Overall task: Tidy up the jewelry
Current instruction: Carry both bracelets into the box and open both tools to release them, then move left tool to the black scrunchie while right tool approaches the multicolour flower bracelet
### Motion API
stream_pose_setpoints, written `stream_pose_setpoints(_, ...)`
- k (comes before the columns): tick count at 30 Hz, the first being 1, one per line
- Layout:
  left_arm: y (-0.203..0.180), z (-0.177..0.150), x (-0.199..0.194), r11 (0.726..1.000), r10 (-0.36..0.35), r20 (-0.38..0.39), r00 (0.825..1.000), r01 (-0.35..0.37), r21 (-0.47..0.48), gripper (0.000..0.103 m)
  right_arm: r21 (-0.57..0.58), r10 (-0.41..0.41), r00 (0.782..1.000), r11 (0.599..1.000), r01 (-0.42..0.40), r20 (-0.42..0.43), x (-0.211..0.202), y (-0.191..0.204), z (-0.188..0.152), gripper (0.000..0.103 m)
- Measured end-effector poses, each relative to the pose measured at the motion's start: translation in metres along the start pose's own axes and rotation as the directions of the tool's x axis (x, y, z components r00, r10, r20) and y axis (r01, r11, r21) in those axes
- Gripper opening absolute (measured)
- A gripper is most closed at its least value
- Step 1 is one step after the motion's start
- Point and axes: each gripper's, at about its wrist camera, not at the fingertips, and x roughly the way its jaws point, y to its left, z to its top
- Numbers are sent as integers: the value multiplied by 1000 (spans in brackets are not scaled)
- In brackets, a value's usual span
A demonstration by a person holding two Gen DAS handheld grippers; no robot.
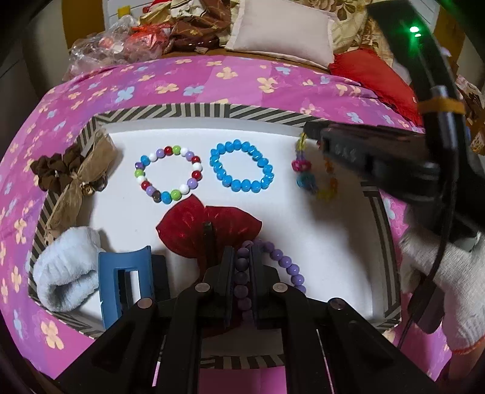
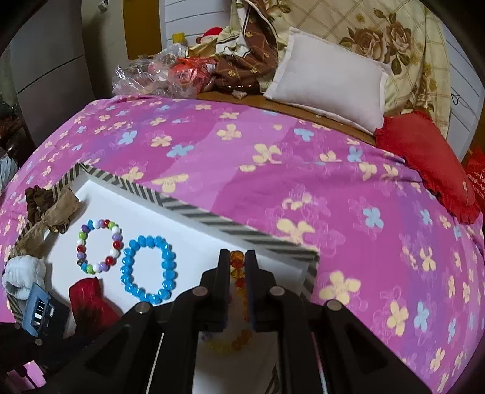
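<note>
Soft indoor light, heavy fisheye bend, some motion blur.

Even, warm room light falls from above; the white tray floor [image 1: 318, 230] reads bright with faint, soft shadows beside the beads. Dark vignette rings both views and straight edges bow. The striped tray rim [image 2: 212, 218] smears in the right wrist view, and a green lamp [image 1: 413, 29] flares top right.

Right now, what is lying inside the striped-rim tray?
On the tray's white floor: a mixed-colour bead bracelet, a blue bead bracelet, a red lip-shaped piece, a blue hair claw and a pale fluffy scrunchie. The left gripper covers the near floor.
</note>
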Motion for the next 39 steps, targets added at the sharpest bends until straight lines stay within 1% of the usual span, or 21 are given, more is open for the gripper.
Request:
stream_pose_setpoints(3,4,-3,2,999,-26,-12,1000,26,-28,13,45,28,1000,999,-28,12,-4,-9,-1,13)
stream_pose_setpoints(4,5,-4,2,999,-38,-20,999,37,-35,15,73,39,999,997,-40,9,-6,-13,-2,20)
stream_pose_setpoints(5,6,-4,2,998,-46,-26,999,45,-36,21,95,46,999,994,-46,8,-9,-17,-4,27)
stream_pose_setpoints(6,6,-5,1,998,-52,-30,998,51,-35,26,109,50,999,993,-51,8,-11,-20,-6,30)
stream_pose_setpoints(8,6,-7,-3,997,-63,-25,998,62,-35,31,129,68,998,989,-70,16,-21,-24,-13,32)
stream_pose_setpoints(10,4,-10,-10,998,-64,-16,998,64,-25,33,125,76,997,989,-78,22,-31,-24,-20,34)
stream_pose_setpoints(12,5,-13,-19,998,-57,2,998,57,-18,34,120,81,996,989,-83,28,-46,-22,-31,41)
stream_pose_setpoints(14,6,-16,-27,999,-51,16,999,51,-18,34,116,81,996,990,-85,36,-61,-18,-42,52)
stream_pose_setpoints(17,8,-27,-44,999,-30,51,998,31,-8,34,114,69,996,991,-76,65,-92,-14,-64,62)
stream_pose_setpoints(18,9,-29,-48,1000,-25,58,998,26,-6,34,118,70,995,990,-78,72,-100,-13,-69,63)
stream_pose_setpoints(20,9,-40,-60,1000,-19,83,996,19,1,34,139,81,992,986,-93,92,-119,-12,-84,71)
stream_pose_setpoints(21,10,-43,-64,1000,-18,90,996,18,5,34,149,87,991,984,-102,102,-129,-10,-93,73)
stream_pose_setpoints(25,9,-65,-86,999,7,137,991,-12,31,34,140,69,992,987,-84,105,-161,2,-122,74)
stream_pose_setpoints(30,11,-92,-104,1000,13,154,988,-17,25,34,164,63,992,983,-80,109,-193,19,-156,74)
stream_pose_setpoints(36,13,-118,-123,999,39,186,982,-45,29,34,128,79,991,988,-92,105,-217,47,-185,74)
stream_pose_setpoints(39,14,-128,-130,998,44,195,980,-50,28,34,127,54,994,990,-66,96,-223,60,-196,74)
